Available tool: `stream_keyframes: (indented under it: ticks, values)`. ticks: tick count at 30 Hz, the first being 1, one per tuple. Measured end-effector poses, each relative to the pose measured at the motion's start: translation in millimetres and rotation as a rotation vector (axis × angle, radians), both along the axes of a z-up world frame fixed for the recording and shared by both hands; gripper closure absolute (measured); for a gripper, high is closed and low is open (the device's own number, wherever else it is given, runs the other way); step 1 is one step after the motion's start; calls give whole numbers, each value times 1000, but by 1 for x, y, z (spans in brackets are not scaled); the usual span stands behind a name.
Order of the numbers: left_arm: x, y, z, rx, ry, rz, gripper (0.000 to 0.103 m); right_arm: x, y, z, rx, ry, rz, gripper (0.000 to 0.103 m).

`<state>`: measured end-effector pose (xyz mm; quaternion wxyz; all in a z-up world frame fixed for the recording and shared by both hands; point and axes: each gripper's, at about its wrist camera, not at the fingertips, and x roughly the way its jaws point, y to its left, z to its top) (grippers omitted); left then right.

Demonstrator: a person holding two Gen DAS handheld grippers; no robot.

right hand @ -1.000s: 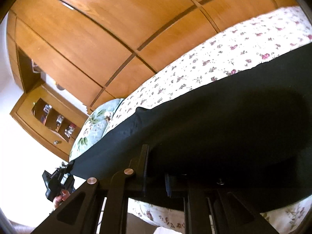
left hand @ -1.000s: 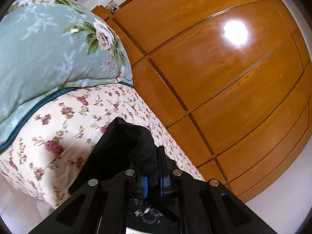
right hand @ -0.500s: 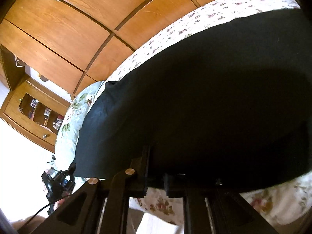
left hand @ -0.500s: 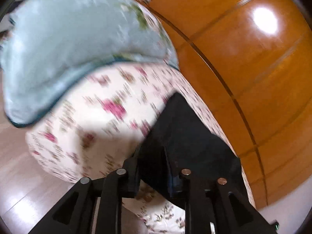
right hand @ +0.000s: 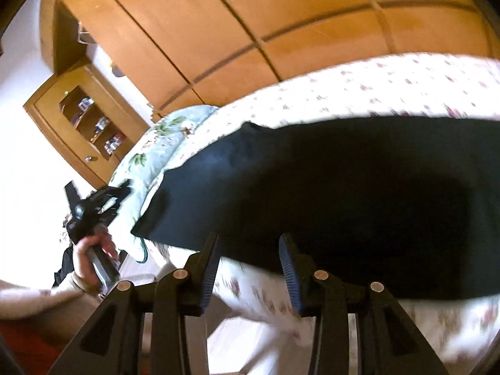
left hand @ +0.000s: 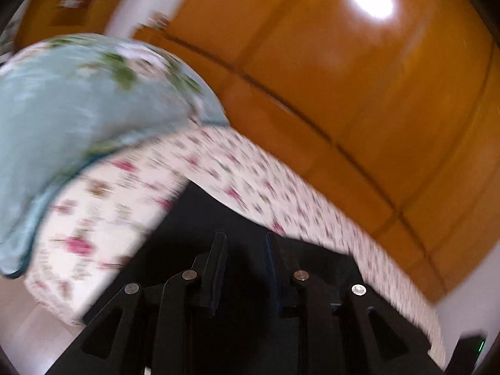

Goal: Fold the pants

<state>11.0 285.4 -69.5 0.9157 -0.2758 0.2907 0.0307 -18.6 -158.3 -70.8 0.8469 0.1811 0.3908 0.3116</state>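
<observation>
The black pants lie flat as a long folded strip on the floral bed sheet. My right gripper is open and empty, just off the pants' near edge. My left gripper is open and empty above the end of the pants; the view is blurred. It also shows in the right wrist view, held in a hand beside the bed's left end.
A pale blue floral pillow lies at the head of the bed, also in the right wrist view. A large wooden wardrobe stands behind the bed. A wooden cabinet with shelves stands at the left.
Both grippers have opened and let go of the pants, which now lie flat on the bed. Both have pulled back from the cloth.
</observation>
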Motion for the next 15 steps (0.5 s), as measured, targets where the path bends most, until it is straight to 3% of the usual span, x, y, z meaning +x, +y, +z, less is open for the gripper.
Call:
stream_keyframes:
  ticks: [5, 11, 15]
  values:
    - [43, -28, -13, 74, 91, -81, 79, 66, 38, 4, -10, -1, 20, 63]
    - [74, -21, -30, 128, 164, -33, 78, 149, 67, -4, 26, 56, -20, 62]
    - [80, -5, -45, 94, 191, -8, 78, 189, 94, -21, 39, 158, 40, 55]
